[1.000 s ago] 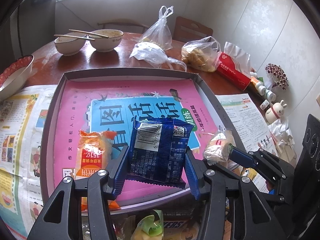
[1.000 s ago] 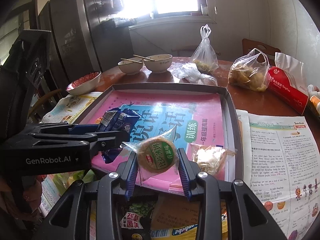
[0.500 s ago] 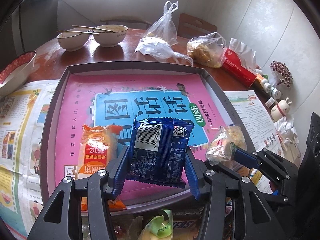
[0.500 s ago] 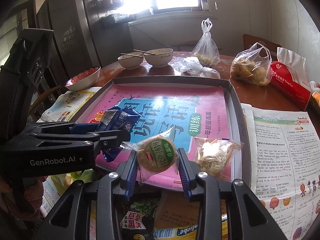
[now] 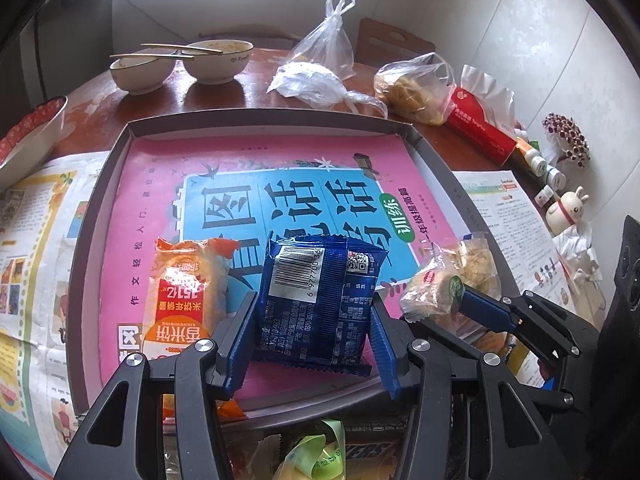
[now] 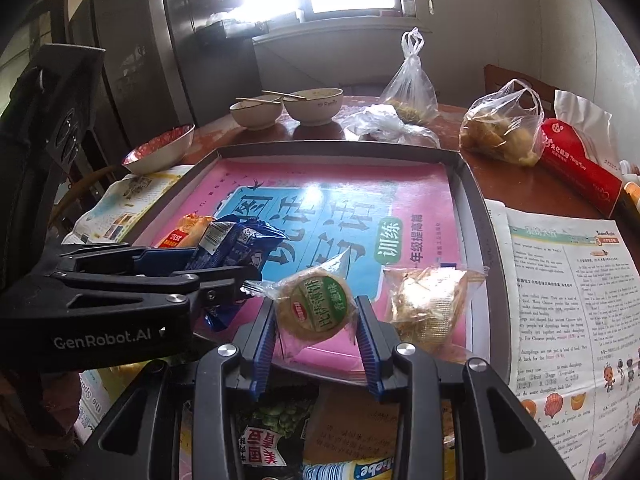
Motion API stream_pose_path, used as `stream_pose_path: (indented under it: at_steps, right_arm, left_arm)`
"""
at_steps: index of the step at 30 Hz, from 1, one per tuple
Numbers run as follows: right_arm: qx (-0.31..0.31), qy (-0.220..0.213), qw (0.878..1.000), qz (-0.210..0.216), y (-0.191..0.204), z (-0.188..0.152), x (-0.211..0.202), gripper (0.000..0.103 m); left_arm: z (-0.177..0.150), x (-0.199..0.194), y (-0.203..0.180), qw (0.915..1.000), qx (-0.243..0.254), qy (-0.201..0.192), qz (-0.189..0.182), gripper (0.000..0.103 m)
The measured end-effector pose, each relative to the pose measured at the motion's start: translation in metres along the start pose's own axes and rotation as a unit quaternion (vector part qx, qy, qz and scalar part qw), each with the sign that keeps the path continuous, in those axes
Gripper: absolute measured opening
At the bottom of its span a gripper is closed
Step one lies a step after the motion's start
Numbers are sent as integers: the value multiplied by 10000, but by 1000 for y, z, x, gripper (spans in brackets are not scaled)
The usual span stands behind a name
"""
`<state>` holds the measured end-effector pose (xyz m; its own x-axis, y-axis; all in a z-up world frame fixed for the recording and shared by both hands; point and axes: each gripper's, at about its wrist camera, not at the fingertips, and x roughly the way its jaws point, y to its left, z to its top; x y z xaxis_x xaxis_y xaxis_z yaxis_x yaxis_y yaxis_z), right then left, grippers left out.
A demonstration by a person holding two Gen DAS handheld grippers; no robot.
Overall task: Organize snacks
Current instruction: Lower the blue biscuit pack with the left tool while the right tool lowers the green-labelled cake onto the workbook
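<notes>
My left gripper (image 5: 313, 298) is shut on a blue snack packet (image 5: 320, 280), held barcode side up over the near part of the grey tray (image 5: 260, 118). My right gripper (image 6: 315, 320) is shut on a round cake with a green label (image 6: 314, 300) in clear wrap, also over the tray's near edge (image 6: 340, 148). The two grippers sit side by side, left one (image 6: 224, 268) to the left. An orange packet (image 5: 184, 280) lies on the tray's left. A clear-wrapped crumbly pastry (image 6: 428, 296) lies on its right.
A pink and blue book cover lines the tray. Beyond it stand two bowls with chopsticks (image 5: 216, 60), plastic bags (image 5: 412, 88) and a red tissue pack (image 5: 480, 128). Newspaper flanks both sides. More snack packets (image 6: 280, 440) lie under the grippers, in front of the tray.
Both grippers keep their hold. The tray has drifted slightly up in both views; nothing else has changed.
</notes>
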<state>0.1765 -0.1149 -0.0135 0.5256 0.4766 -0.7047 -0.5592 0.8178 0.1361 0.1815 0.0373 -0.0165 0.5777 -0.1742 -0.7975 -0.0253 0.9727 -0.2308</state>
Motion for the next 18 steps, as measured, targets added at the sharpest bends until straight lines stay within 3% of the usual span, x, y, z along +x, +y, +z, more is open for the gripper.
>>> stream_pose_path:
  at_steps: [18]
  right_arm:
    - [51, 103, 9999, 68, -2, 1, -4, 39]
  left_arm:
    - [-3, 1, 1, 10000, -5, 37, 90, 54]
